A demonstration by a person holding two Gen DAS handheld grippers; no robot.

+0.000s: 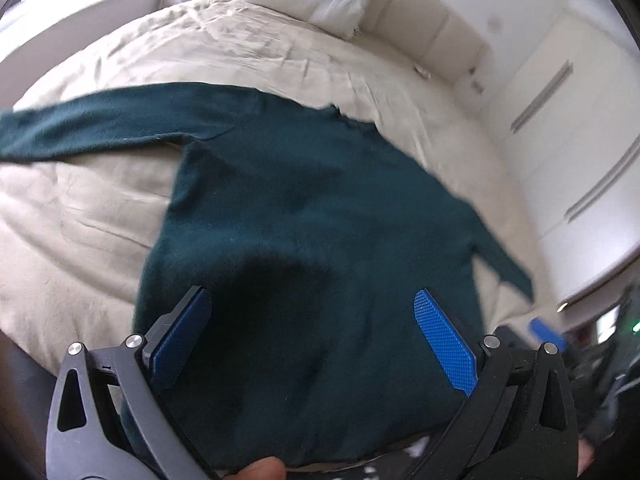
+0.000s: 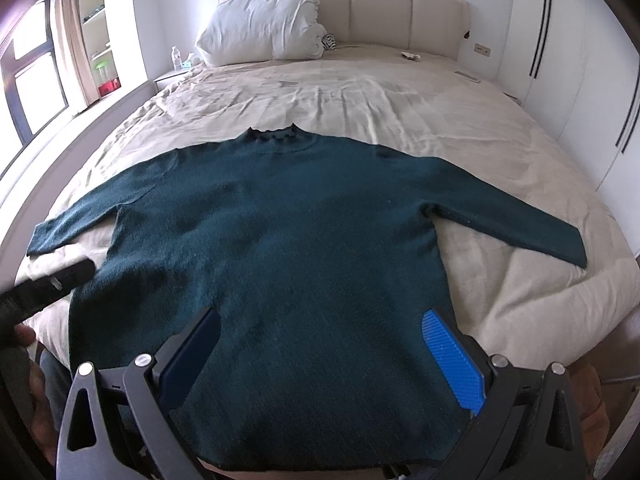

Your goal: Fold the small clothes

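Lying flat, sweater beneath parted right tongs

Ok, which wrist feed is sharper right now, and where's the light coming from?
Right wrist view is crisp: sweater knit readable, daylight from the window at left. Left wrist view is motion-blurred, with a dark shadow on the sweater between the fingers.

A home bedroom: bed with padded headboard, pillow, wardrobe doors.
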